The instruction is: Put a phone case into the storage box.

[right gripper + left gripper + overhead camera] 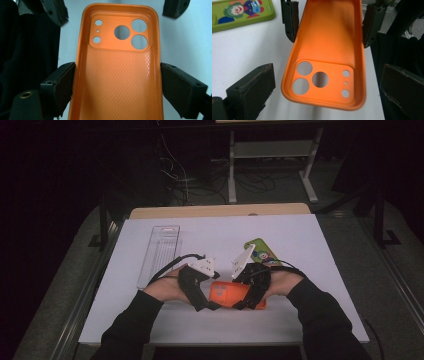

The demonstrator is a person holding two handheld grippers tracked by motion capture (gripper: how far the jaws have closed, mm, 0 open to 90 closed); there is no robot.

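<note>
An orange phone case (227, 293) hangs just above the white table top, its inside facing both gripper cameras. My right gripper (117, 72) is shut on the orange case (120, 82), with one jaw pressed on each long side near the plain end. The camera-hole end of the case (322, 80) lies between the jaws of my left gripper (327, 75), which stand open with a gap on both sides. In the high view the left gripper (207, 305) and right gripper (245, 304) meet at the case near the table's front.
A green phone case with a clown picture (262, 251) lies behind the right hand and shows again as the green case (242, 12). A clear plastic tray (161, 252) stands at the left. The white table top (300, 235) has free room at the back.
</note>
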